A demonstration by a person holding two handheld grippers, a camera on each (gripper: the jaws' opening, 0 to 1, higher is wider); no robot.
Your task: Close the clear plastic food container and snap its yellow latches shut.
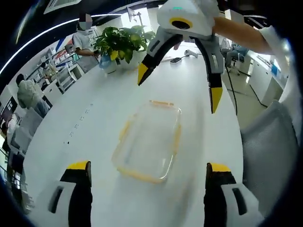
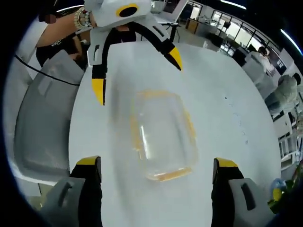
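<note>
A clear plastic food container (image 1: 149, 139) with yellow latches along its four sides lies flat on the white table (image 1: 80, 118). It is blurred, so I cannot tell whether the latches are snapped down. My left gripper (image 1: 147, 166) is open just short of the container's near end, with nothing between its jaws. Opposite it, my right gripper (image 1: 179, 87) hangs open above the far end. In the right gripper view, the container (image 2: 163, 135) lies ahead of the open right gripper (image 2: 156, 163), and the left gripper (image 2: 138, 75) faces it from beyond the box.
A potted plant (image 1: 124, 42) stands at the table's far end, with a small dark device (image 1: 176, 59) near it. A grey chair (image 1: 270, 151) (image 2: 45, 123) sits at the table's side. People are at desks beyond the table (image 1: 28, 92).
</note>
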